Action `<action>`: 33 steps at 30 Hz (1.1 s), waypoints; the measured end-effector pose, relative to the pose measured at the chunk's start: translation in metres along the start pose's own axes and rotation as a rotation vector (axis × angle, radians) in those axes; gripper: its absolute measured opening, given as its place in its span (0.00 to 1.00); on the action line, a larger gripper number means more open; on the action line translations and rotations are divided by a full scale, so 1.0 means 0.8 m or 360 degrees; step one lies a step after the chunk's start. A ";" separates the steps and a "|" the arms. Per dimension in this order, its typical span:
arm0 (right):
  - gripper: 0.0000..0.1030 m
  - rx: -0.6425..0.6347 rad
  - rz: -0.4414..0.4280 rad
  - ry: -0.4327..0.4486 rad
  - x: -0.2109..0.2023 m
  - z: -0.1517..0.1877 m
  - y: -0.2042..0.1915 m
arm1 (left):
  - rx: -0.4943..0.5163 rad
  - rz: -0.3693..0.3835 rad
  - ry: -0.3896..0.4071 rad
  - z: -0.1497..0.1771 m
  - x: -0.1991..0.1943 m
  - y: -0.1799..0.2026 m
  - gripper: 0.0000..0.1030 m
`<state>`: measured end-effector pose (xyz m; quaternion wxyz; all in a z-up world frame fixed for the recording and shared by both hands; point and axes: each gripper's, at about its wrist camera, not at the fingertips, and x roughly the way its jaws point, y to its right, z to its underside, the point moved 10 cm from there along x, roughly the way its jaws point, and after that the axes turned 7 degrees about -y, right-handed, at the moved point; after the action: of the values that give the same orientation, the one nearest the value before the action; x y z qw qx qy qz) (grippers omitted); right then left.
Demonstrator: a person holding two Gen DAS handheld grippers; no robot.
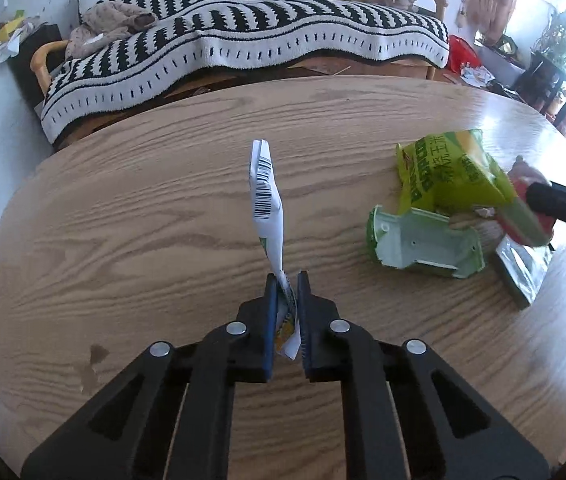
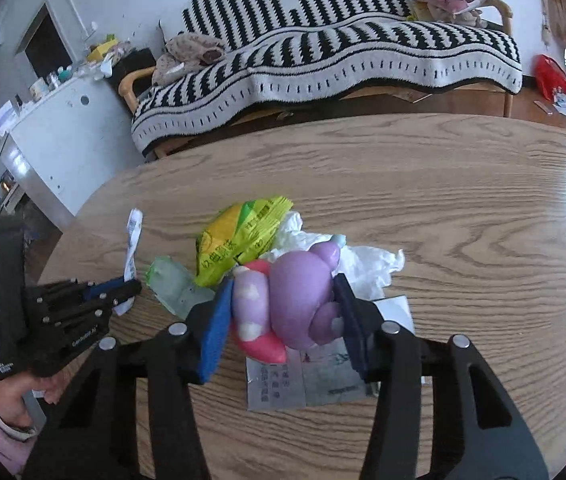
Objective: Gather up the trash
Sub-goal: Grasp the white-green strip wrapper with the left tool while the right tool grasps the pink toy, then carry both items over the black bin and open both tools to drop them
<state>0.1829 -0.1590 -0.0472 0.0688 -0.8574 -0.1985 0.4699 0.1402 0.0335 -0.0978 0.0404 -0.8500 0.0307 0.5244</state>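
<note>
On the round wooden table [image 1: 143,208] my left gripper [image 1: 285,280] is shut on a crumpled white wrapper [image 1: 267,196] with a barcode, which stands up between the blue pads. In the right wrist view the same left gripper [image 2: 131,286] and wrapper [image 2: 133,236] show at the left. My right gripper [image 2: 283,280] is shut on a purple and pink soft toy [image 2: 295,300]. Just behind it lie a yellow-green snack bag [image 2: 239,232], a pale green torn carton [image 2: 171,284], a white tissue [image 2: 363,264] and a flat silvery packet [image 2: 307,380].
Beyond the table's far edge stands a sofa under a black-and-white striped blanket [image 1: 243,40]. A cluttered white cabinet [image 2: 63,140] is at the left. A person's hand in a pink sleeve [image 2: 3,400] holds the left gripper. A red bag [image 1: 461,52] lies on the floor.
</note>
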 end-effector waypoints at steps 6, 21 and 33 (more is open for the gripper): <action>0.47 -0.0002 -0.0005 0.0078 -0.054 0.003 -0.002 | -0.0021 0.0051 0.0020 0.011 -0.049 0.012 0.09; 0.47 0.0233 0.0196 0.0268 -0.327 0.179 0.128 | 0.0324 0.0590 0.0009 0.124 -0.197 0.294 0.09; 0.47 0.0822 0.0245 0.0060 -0.357 0.442 0.267 | 0.0681 0.0926 -0.0432 0.333 -0.177 0.542 0.09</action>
<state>-0.1893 -0.4940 -0.0840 0.2530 -0.8325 -0.0048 0.4928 -0.2009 -0.3700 -0.1058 0.0702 -0.7009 0.3737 0.6035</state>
